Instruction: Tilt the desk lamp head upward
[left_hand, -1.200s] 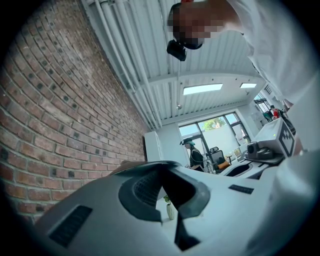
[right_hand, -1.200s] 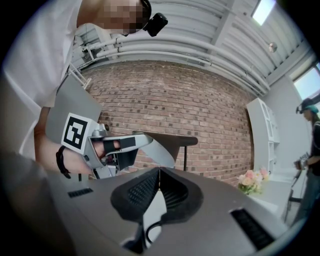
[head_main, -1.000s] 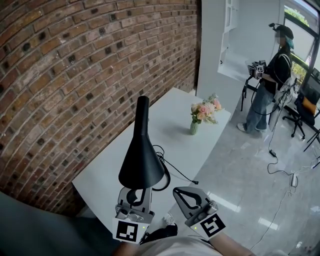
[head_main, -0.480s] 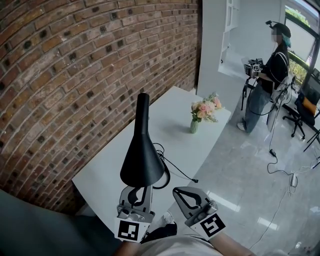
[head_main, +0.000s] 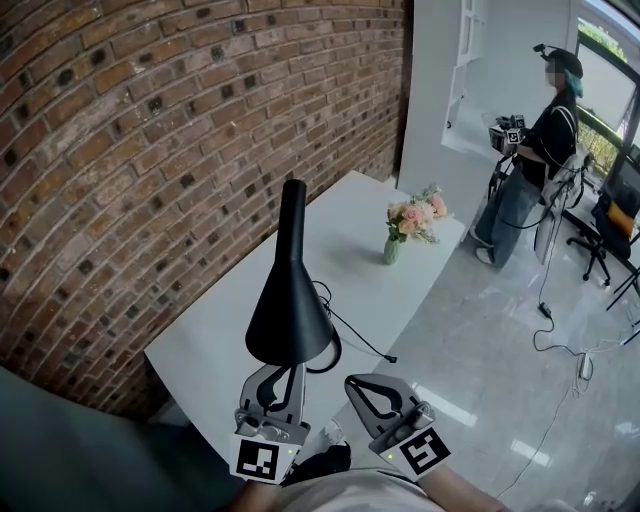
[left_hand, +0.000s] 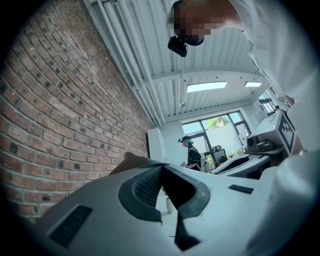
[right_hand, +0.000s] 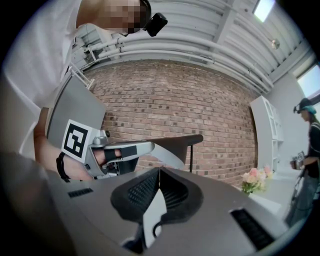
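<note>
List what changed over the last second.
The lamp head has edged slightly upward, with the left gripper under its rim. The background person has shifted stance. The right gripper, vase and cable stayed put, both grippers' jaws together.

The black lamp head is being raised slightly above the left gripper, and a more upright stance is being taken by the distant person.
</note>
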